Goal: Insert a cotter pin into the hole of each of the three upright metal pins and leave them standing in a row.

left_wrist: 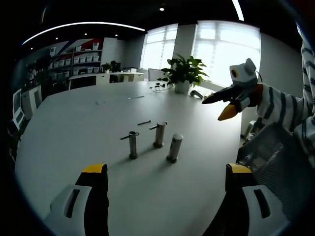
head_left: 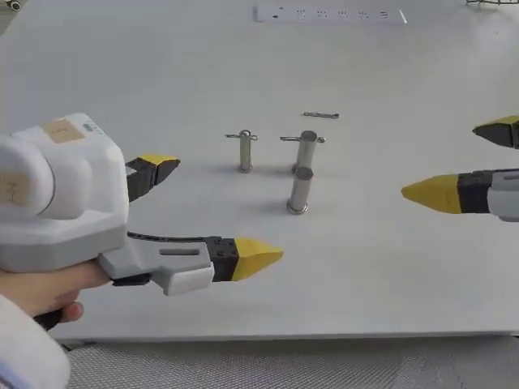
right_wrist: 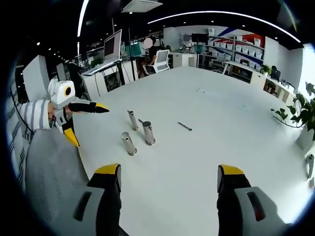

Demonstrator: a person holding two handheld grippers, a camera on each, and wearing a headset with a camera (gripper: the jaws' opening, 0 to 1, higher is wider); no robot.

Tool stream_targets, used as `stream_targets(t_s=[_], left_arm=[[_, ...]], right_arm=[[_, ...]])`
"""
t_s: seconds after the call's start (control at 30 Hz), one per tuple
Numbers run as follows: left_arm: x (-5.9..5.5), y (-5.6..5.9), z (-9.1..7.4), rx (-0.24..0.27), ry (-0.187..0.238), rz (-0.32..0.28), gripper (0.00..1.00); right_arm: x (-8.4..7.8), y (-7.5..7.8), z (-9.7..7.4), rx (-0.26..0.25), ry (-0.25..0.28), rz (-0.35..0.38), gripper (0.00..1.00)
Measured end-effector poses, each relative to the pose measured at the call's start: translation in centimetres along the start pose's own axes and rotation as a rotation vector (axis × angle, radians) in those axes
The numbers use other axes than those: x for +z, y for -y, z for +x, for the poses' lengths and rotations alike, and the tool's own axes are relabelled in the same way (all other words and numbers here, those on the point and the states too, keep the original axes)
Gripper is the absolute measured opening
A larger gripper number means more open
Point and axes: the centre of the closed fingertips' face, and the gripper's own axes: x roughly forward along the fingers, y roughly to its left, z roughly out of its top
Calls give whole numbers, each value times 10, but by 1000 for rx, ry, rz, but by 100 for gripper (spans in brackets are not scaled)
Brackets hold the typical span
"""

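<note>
— White tabletop (head_left: 389,267) all round, office (left_wrist: 88,64) beyond; on it our three metal pins (left_wrist: 159,134) stand upright. The left pin (head_left: 245,151) and the far pin (head_left: 306,149) each carry an inserted cotter pin (head_left: 242,136) through the top; the near pin (head_left: 300,190) looks bare.
— So we judge ourselves at the third insertion. Where is the spare?
— Our loose cotter pin (head_left: 321,115) lies flat just beyond the far pin, touching nothing.
— And our claws?
— Our left gripper (head_left: 211,211) hovers left of the pins, jaws apart, empty; our right gripper (head_left: 450,160) hangs well off to the right, jaws apart too, holding nothing.
— Then next we must reach past the standing pins without knocking them, pinch that thin pin off the flat surface, and steady the bare one for threading. It stands out of line, so we think the row needs tidying.
</note>
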Motion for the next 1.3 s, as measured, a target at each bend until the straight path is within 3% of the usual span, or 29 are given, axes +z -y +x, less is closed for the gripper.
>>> stream_targets(t_s=[0.13, 0.3, 0.5, 0.6, 0.67, 0.9, 1.0, 1.17, 1.3], left_arm=[[-6, -1, 0, 6, -13, -22, 99], [-11, -2, -3, 13, -34, -28, 99], [-12, -3, -4, 14, -23, -51, 99], [-26, 4, -3, -18, -87, -19, 99], [-29, 7, -2, -28, -97, -13, 99], [-27, 12, 0, -44, -89, -47, 99], [-22, 11, 1, -44, -78, -51, 99], [-18, 10, 1, -45, -75, -49, 99], [-18, 9, 1, -44, -76, -53, 99]], right_arm=[[11, 1, 6, 39, -20, -102, 73], [20, 6, 10, 62, -47, -159, 66], [28, 28, 22, 63, -107, -253, 55], [41, 36, 31, 81, -89, -244, 44], [46, 39, 35, 90, -93, -245, 40], [59, 47, 61, 153, -156, -354, 31], [59, 49, 77, 193, -208, -432, 25], [59, 44, 98, 245, -251, -484, 21], [53, 42, 113, 272, -315, -563, 20]])
